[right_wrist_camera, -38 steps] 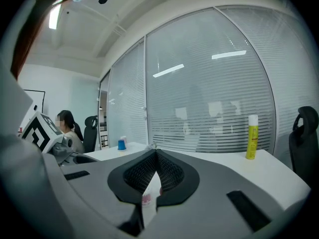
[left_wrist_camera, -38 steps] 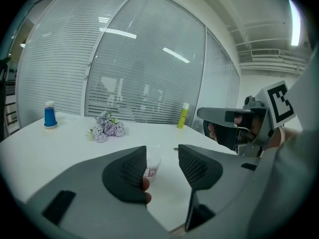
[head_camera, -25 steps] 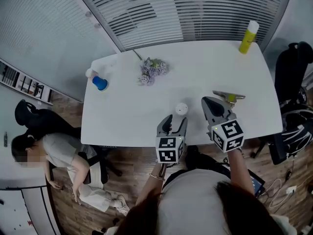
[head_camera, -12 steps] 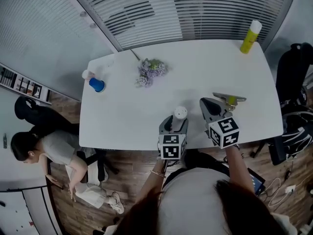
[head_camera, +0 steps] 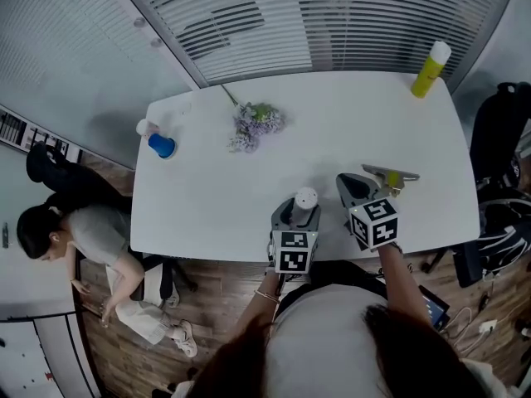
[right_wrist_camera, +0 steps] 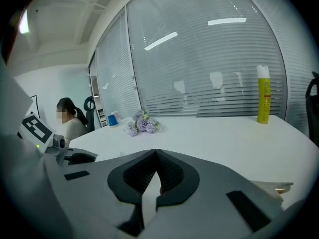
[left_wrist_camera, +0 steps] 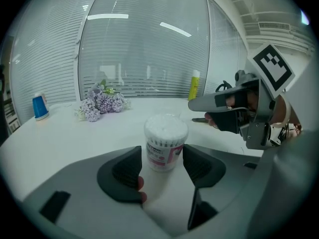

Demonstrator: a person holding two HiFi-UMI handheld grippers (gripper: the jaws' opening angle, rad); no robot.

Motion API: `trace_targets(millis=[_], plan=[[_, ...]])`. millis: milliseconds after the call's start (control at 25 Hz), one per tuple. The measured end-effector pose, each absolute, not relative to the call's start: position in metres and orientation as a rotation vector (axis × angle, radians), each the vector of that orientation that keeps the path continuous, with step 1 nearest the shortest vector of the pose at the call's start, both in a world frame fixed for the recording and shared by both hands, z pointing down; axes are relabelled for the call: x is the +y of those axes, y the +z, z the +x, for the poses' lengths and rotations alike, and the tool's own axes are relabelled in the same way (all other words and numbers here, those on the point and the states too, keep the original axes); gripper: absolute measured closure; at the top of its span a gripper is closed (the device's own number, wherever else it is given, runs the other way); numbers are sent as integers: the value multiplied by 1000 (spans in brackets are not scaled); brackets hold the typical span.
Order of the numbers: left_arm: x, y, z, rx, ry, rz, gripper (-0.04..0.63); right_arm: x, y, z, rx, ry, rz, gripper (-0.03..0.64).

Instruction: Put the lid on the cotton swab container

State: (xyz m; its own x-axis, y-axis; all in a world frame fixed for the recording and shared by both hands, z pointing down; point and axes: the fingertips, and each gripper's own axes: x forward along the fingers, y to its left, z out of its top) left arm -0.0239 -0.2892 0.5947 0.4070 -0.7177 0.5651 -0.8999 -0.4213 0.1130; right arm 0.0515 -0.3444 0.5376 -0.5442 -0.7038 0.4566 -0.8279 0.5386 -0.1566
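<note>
Left gripper [left_wrist_camera: 162, 167] and right gripper [right_wrist_camera: 155, 176]: grey shells, black ribbed pads [left_wrist_camera: 124, 171]. Black-and-white marker cubes [head_camera: 290, 251] on both. Wearer's got a grey top [head_camera: 323, 338].

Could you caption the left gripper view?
Cotton swab container stands between the jaws of the left gripper, which have just been opening.

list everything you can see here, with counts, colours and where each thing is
round cotton swab container with a pink label: one, lidless, white swabs showing, near table edge
bunch of purple flowers: one, purple, far side, left of centre
blue cup: one, blue, far left corner
tall yellow bottle with a white cap: one, yellow, far right corner
small metal item: one, greyish gold, beside the right tool; kind unclear
white table: one, white, centre
black office chairs: two, black, one at each table end
seated person: one, left of table
left tool: grey, open, jaws just been opening, container between them
right tool: grey, jaws together; anything held cannot be made out
</note>
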Motion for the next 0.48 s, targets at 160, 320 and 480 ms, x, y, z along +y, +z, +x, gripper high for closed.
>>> trace_targets(millis=[160,320,480], plan=[[-288,603,-23,-1395,635,2239,322,-347,555,47,-2425,578,1222,589],[-289,606,-23,-1420,694,2237,350,-351,569,41,-2415,635,1172,589],[-290,608,-25,-1423,703,2225,354,-354,578,35,-2412,687,1134,589]])
